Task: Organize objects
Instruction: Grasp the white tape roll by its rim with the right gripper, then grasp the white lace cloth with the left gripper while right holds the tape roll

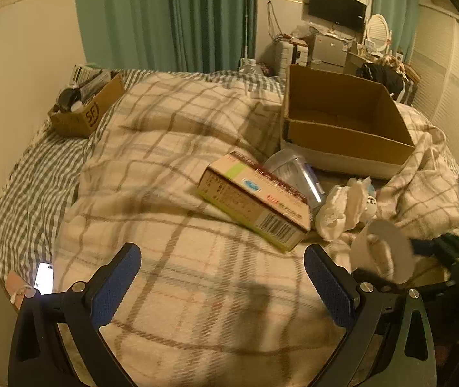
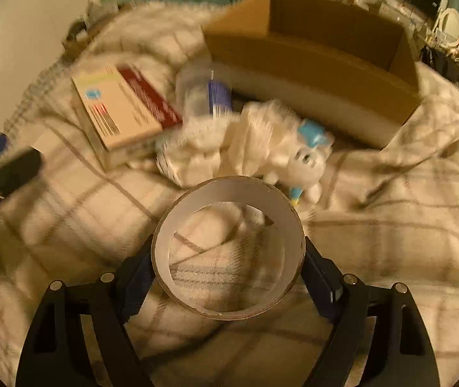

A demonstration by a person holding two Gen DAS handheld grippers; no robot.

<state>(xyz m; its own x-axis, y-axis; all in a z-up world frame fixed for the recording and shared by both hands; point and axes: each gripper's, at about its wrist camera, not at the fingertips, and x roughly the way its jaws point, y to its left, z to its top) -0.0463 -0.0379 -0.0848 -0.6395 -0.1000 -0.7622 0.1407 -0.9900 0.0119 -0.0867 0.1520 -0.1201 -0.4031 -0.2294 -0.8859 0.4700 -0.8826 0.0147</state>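
- "SF" in black marker-like letters on the side of the small carton (image 1: 86,114).
- Print and barcode on the medicine box (image 1: 255,200): too small to read.

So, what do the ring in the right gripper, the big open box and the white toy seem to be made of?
The ring looks like a cardboard tape core: matte pale inner wall, brown edge, thin wall; possibly tape outside. The big open box is plain brown corrugated-looking cardboard, dull, with folded walls. The white toy seems plush fabric: fuzzy, soft outline, though the picture is blurred.
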